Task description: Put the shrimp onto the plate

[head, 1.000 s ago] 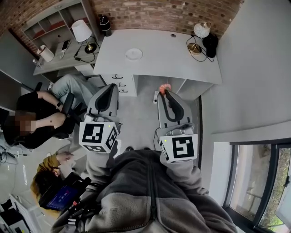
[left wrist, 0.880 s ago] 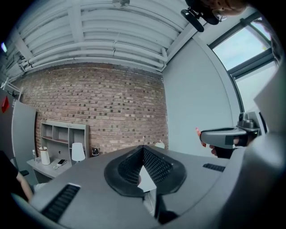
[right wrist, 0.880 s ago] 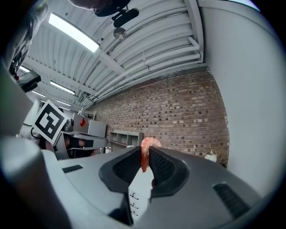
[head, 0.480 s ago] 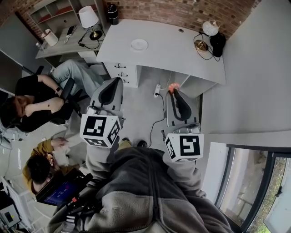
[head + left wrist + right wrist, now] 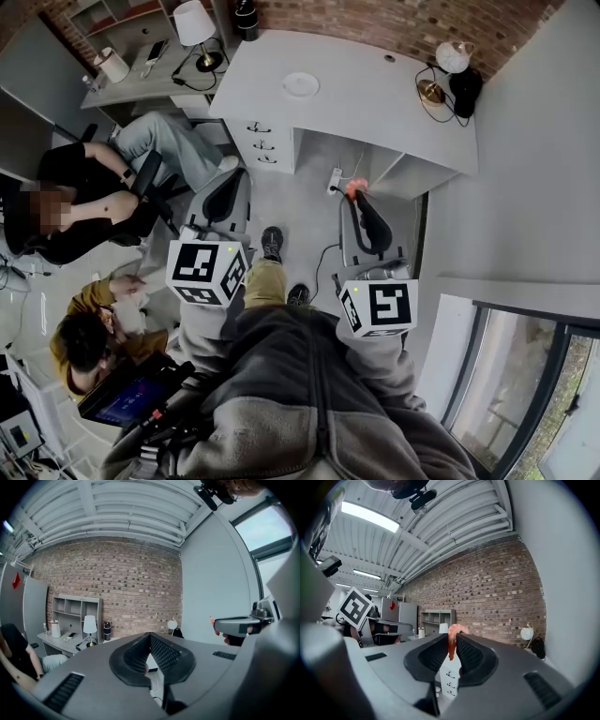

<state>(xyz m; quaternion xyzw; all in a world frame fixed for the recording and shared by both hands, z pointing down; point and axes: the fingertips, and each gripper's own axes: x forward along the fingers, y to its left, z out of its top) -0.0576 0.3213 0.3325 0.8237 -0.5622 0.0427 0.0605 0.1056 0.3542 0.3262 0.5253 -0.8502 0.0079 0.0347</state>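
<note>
A small white plate [image 5: 301,84] lies on the white desk [image 5: 375,103] far ahead of both grippers. In the head view my right gripper [image 5: 355,196] is held above the floor, short of the desk's front edge, shut on an orange shrimp [image 5: 351,188]. In the right gripper view the shrimp [image 5: 452,641] stands pinched upright between the jaws. My left gripper [image 5: 234,178] is level with it on the left, shut and with nothing in it [image 5: 150,638]. The left gripper view also catches the right gripper [image 5: 236,625] off to its right.
A drawer unit [image 5: 265,145] sits under the desk, and a power strip [image 5: 335,179] with a cable lies on the floor. On the desk's right end are a round lamp [image 5: 452,58] and a dark object. Two people [image 5: 84,202] sit at left. A side desk [image 5: 141,75] carries a lamp.
The person has stepped forward, a shoe now showing between the grippers. The desk and plate have shifted up and right in the head view. Both grippers keep their state.
</note>
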